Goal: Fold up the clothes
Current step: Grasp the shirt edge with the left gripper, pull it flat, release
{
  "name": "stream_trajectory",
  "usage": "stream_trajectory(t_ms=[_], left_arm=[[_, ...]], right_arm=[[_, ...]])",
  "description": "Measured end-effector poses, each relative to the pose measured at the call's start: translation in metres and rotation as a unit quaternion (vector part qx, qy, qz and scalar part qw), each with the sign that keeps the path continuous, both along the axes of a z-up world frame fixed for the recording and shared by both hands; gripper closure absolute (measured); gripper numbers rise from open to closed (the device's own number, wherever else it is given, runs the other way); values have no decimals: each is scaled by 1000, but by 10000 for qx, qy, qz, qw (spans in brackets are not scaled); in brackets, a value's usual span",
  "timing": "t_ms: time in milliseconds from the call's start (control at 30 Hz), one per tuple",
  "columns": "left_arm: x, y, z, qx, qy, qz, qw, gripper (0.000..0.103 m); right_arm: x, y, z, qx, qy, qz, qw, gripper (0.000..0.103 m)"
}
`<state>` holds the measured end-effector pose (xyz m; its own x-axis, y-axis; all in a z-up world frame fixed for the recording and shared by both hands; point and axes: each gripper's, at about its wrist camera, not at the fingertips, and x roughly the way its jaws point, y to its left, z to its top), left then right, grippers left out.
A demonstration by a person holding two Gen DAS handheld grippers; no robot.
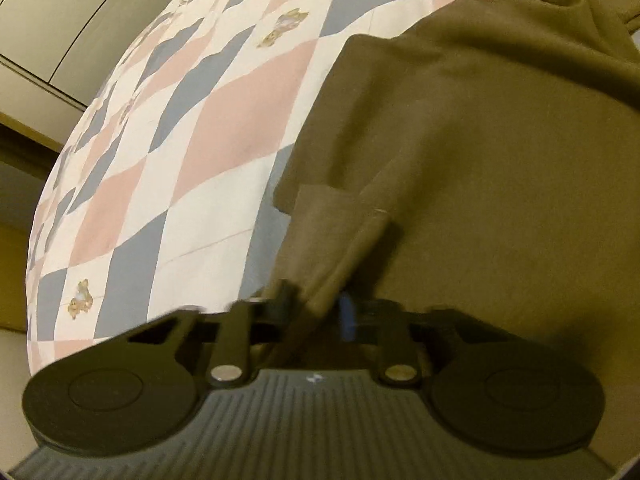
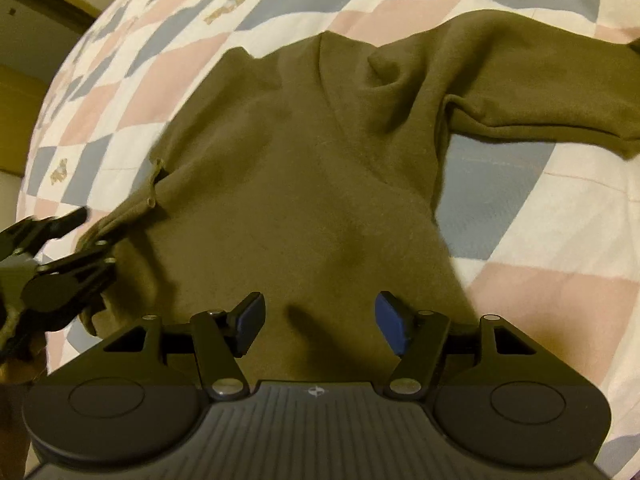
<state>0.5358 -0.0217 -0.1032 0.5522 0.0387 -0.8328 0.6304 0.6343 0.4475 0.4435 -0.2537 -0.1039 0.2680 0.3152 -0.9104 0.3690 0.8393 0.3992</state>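
Olive sweatshirt [image 2: 304, 168] on your checkered quilt [image 2: 540, 240]; left gripper [image 1: 316, 304] clamped on its sleeve cuff [image 1: 332, 240] at 8 o'clock; right gripper [image 2: 320, 320] agape above its hem.

— Can you read any words or numbers here?
— No. There are no words and no numbers to read.
— What about signs?
— Just one tiny white mark on each gripper body [image 1: 316, 378] [image 2: 317, 391]. It is too small to read. The quilt [image 1: 208, 128] has little bear pictures, not words.
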Motion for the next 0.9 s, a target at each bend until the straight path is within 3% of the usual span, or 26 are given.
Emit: stream_trajectory(t_ms=[133,200,267,333,433,500,600,700,867,900], left_arm=[[5,33,30,-619,-206,698,9954,98],[4,76,63,-892,-604,1492,9829,98],[0,126,97,-1208,-951,2367,9593,98],[-12,195,120,-1380,-1335,3438,9192,98],[-33,294,134,-1506,-1580,4897,8441,99],[-49,352,114,-1314,-1348,5701,7997,98],[-73,403,62,-787,-469,6535,7514,86],[-107,417,29,-528,54,7118,7003,86],[-134,368,47,-1446,148,7086,6904,83],[-135,348,53,-1620,218,6890,7061,82]], right_arm=[[5,-14,-2,22,48,-74,10000,39],[8,-20,-4,61,67,-120,9999,39],[9,-24,-4,88,77,-154,9998,39],[10,-24,-3,105,62,-156,9998,39],[11,-26,-2,129,40,-158,9998,39],[10,-24,0,145,16,-147,9998,39],[8,-21,1,157,-4,-103,9998,39],[4,-18,3,180,-4,-61,9998,39],[-13,-32,14,212,-116,-160,9996,39],[-19,-39,15,205,-134,-236,9994,39]])
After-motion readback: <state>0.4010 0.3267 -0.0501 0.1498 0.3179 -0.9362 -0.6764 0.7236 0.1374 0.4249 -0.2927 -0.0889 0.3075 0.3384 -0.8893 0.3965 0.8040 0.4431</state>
